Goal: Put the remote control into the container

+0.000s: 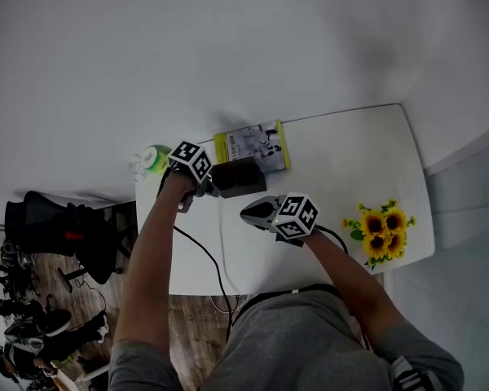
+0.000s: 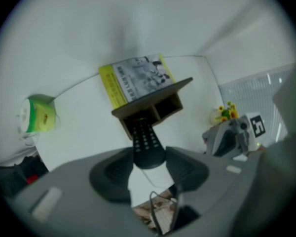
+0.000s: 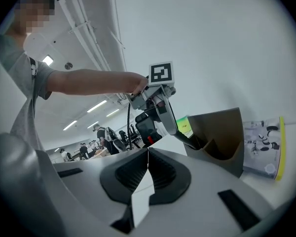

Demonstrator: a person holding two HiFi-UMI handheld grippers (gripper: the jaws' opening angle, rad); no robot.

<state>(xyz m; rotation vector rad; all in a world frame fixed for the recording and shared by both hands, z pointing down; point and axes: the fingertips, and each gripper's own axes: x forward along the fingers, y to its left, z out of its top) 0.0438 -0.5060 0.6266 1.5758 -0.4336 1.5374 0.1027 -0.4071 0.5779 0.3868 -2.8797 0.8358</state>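
Left gripper (image 2: pixel 148 163) jaws pinch the remote (image 2: pixel 146 138), its tip inside the container (image 2: pixel 158 104). Right gripper (image 3: pixel 148 176) jaws are pressed together. A book (image 2: pixel 133 78) lies just behind.

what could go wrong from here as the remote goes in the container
The left gripper pinches the remote control only at its rear end, so it may pivot or slip in the jaws if its tip catches the container rim or divider. Nothing steadies the container: the right gripper is shut, empty and apart from it, so a push might slide or tip it toward the book behind.
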